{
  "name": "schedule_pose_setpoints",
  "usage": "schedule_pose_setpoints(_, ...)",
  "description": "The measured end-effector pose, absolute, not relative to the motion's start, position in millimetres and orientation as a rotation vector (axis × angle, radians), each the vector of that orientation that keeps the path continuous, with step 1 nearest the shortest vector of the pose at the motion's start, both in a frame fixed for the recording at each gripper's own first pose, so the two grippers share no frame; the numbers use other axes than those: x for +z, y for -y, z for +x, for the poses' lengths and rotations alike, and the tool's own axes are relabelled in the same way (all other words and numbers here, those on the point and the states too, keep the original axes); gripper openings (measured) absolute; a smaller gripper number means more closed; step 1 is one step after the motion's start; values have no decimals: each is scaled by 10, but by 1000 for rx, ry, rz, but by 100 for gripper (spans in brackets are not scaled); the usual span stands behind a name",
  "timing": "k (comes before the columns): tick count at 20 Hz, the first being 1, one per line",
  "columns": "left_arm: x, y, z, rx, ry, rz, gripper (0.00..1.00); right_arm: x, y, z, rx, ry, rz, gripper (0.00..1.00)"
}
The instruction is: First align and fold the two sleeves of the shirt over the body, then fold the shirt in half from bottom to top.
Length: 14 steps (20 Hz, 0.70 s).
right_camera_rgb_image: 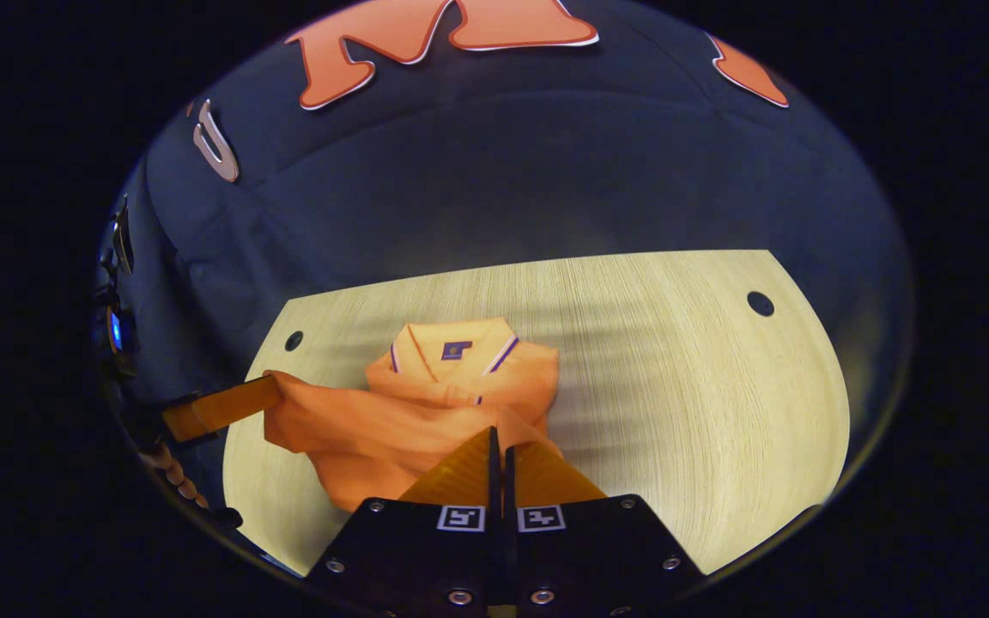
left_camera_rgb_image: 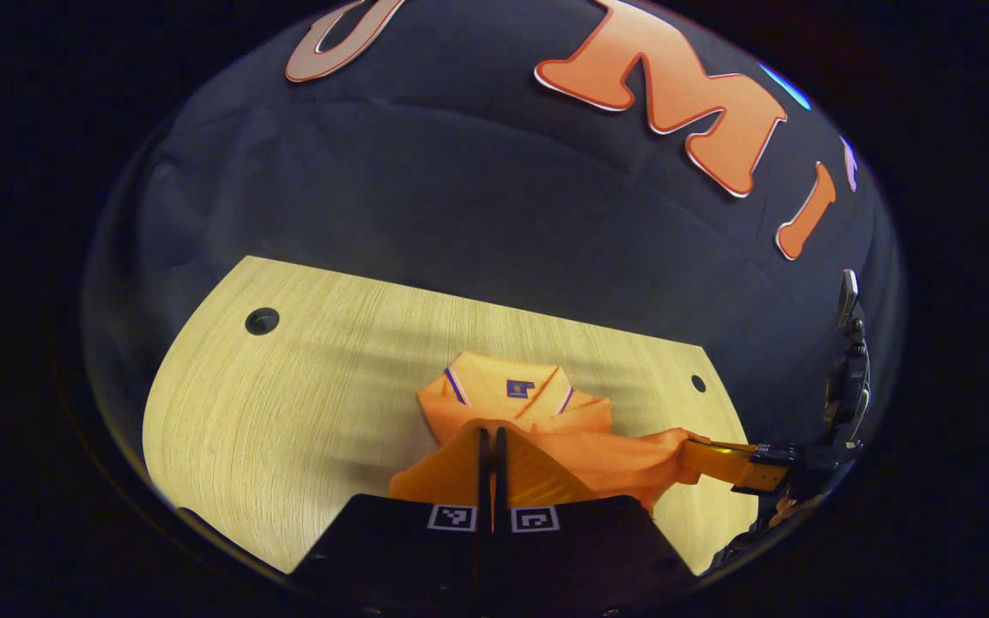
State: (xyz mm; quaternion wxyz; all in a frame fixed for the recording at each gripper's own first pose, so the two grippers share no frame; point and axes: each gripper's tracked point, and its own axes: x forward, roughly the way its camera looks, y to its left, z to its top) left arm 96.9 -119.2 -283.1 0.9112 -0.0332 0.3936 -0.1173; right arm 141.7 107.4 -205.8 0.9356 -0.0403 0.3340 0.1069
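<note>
With the sleeves apparently folded, both tongs, left [left_camera_rgb_image: 492, 438] and right [right_camera_rgb_image: 498, 438], grip the shirt [right_camera_rgb_image: 409, 421] hem at 6 o'clock; the bottom-to-top fold remains unfinished on the tabletop [right_camera_rgb_image: 700, 386].

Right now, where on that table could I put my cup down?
Bare wood lies between the shirt and the round hole, and on the table beyond the shirt's other side. The middle is crowded: both grippers grip the hem.
</note>
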Motion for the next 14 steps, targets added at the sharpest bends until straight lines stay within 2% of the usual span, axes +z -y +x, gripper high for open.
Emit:
schedule_pose_setpoints(8,-3382,1107,1541,-208,-838,43,0,-2345,-1014,2350,167,-682,-94,1)
schedule_pose_setpoints(10,-3441,1050,1591,-193,-853,70,2,-2324,-942,2463,145,-648,-132,9)
schedule_pose_setpoints(11,-3460,1002,1670,-183,-835,85,17,-2307,-921,2502,136,-635,-140,20)
schedule_pose_setpoints(13,-3325,894,1654,-153,-799,105,71,-2265,-847,2511,122,-610,-152,60)
schedule_pose_setpoints(14,-3363,857,1869,-129,-781,122,99,-2216,-809,2516,110,-597,-156,80)
